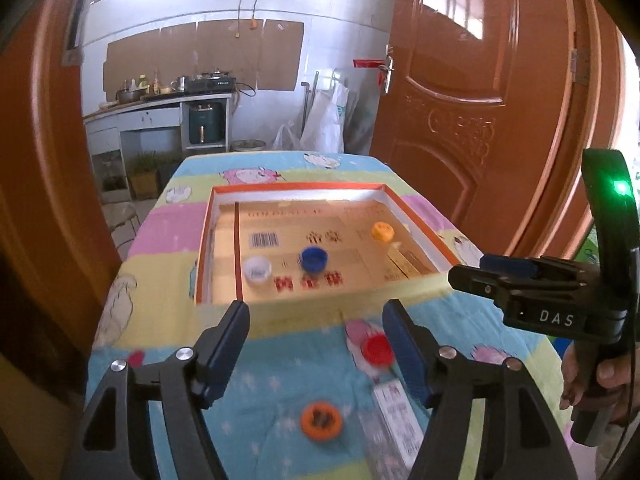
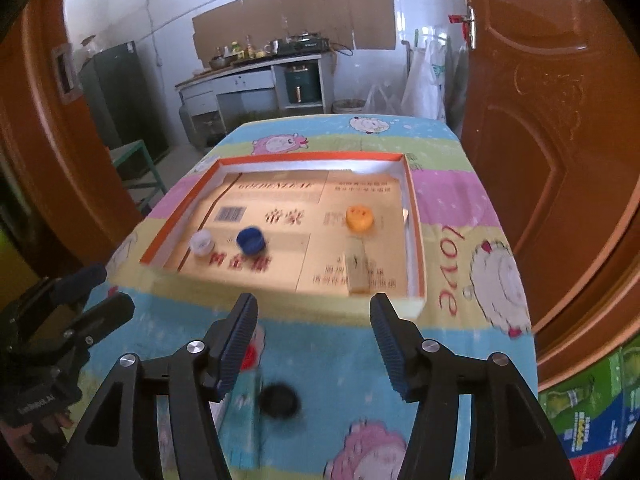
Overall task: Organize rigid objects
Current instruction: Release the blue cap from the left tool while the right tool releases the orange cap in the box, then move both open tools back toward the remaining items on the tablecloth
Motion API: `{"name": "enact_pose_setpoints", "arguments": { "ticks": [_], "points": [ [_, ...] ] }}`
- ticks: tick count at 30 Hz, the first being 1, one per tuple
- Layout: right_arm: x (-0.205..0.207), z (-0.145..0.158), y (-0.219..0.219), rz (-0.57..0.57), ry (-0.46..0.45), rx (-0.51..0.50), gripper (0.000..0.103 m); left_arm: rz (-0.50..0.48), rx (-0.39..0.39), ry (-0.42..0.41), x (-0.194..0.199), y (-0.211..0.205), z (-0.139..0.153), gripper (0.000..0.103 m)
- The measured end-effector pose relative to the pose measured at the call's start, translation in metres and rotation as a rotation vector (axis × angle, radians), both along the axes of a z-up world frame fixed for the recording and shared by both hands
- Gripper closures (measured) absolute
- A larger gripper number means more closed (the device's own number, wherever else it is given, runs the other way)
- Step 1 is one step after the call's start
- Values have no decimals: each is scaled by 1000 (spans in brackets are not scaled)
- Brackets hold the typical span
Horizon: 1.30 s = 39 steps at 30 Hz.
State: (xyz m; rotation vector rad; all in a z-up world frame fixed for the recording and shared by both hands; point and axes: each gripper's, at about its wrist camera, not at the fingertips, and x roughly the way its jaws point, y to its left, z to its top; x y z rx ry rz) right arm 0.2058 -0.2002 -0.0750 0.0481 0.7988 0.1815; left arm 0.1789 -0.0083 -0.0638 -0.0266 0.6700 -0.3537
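I see a cartoon-sheep tablecloth under everything. Beyond it an orange door stands open on my right, a counter with a stove and bottles sits against the far wall, cardboard sheets are stuck above it, and white bags lean nearby

Shallow box on table; three bottle caps and a small carton inside. More caps lie before it.
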Motion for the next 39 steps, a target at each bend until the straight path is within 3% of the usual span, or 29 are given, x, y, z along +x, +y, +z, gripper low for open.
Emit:
{"name": "enact_pose_setpoints", "arguments": {
  "ticks": [16,39],
  "points": [
    [-86,-14,12,-3,2,-52,43,-57,31,16,-72,0,-13,34],
    [-103,-38,7,-11,53,-20,43,-77,88,69,-80,-19,-44,34]
  ]
}}
